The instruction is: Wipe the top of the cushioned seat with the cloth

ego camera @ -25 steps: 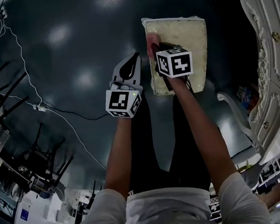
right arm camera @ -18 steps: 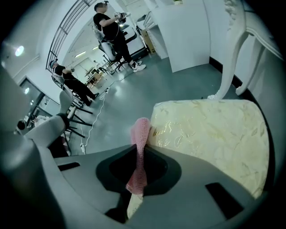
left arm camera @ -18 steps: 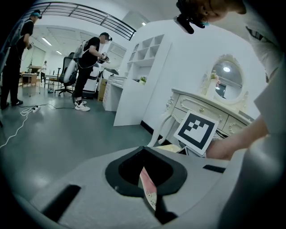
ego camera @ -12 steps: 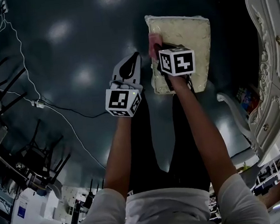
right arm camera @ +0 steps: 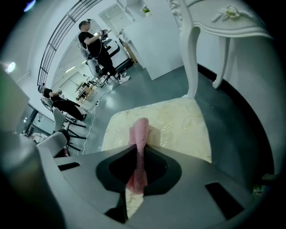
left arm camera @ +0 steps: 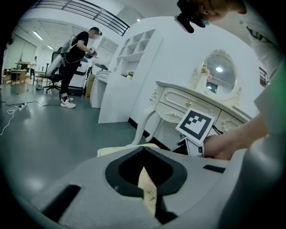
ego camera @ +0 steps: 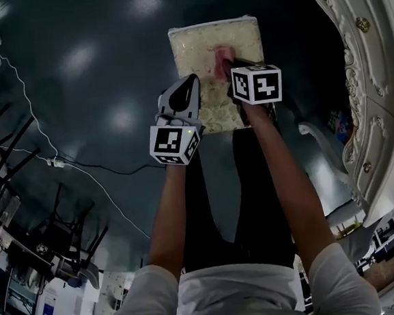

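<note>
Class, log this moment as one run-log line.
right tongs: shut on pink cloth, over cushioned seat | left tongs: shut, holding nothing

From up top the room looks dim. The dark floor (ego camera: 55,97) shows only soft blobs of ceiling glare towards 11 and 9 o'clock, while the white dresser (ego camera: 372,49) at 3 o'clock stands out pale. Straight lines bow near the rim. Both gripper views are bright, evenly lit from overhead, black at the corners, and soft and out of focus at 6 o'clock. The mirror (left arm camera: 214,80) at 1 o'clock catches a lamp. The cloth (right arm camera: 139,134) throws a faint shadow towards 3 o'clock on the seat (right arm camera: 183,125).
</note>
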